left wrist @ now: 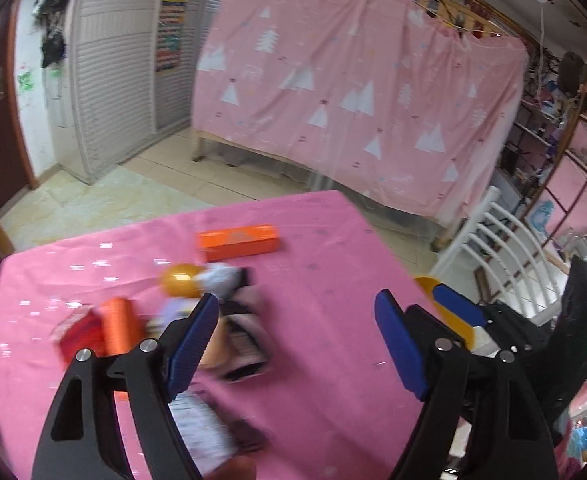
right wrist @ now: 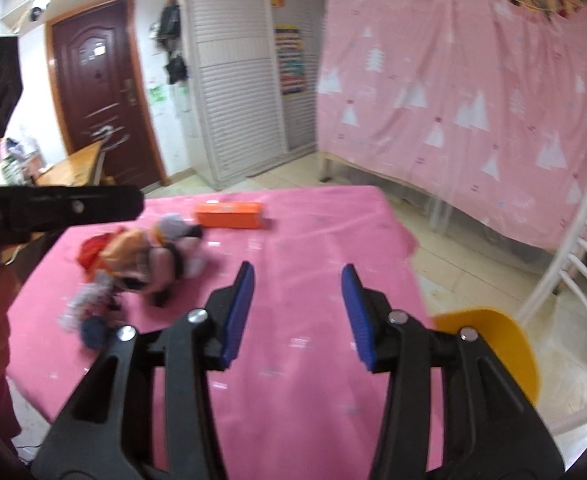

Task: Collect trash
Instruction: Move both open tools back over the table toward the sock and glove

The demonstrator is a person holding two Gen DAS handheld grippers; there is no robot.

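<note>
The left gripper (left wrist: 297, 344) has its blue-padded jaws spread wide with nothing between them, above the pink tablecloth (left wrist: 325, 360). Its left pad sits just in front of the trash pile (left wrist: 213, 320), which is the landmark here: a blurred heap of wrappers and small packets in the middle-left of the cloth. Within the pile a gold ball (left wrist: 181, 280) lies at the far edge, a grey-white crumpled piece touches it on the right, an orange cylinder and a red object lie on the left side, and a white printed packet (left wrist: 201, 432) lies on the near side, partly behind the gripper's left finger. Beyond the pile, apart from it, an orange box (left wrist: 239, 242) lies flat on the cloth.

The right gripper (right wrist: 297, 316) also has its jaws apart and empty, over bare cloth to the right of the trash pile (right wrist: 133, 264) and well clear of it. The orange box (right wrist: 231, 216) lies just past the pile's far end. A yellow container (right wrist: 493, 344) sits at the table's right edge, far from the pile, behind the right gripper's right finger. A white chair (right wrist: 573, 264) stands beyond it, and a pink tree-patterned sheet (right wrist: 473, 100) hangs behind the table.
</note>
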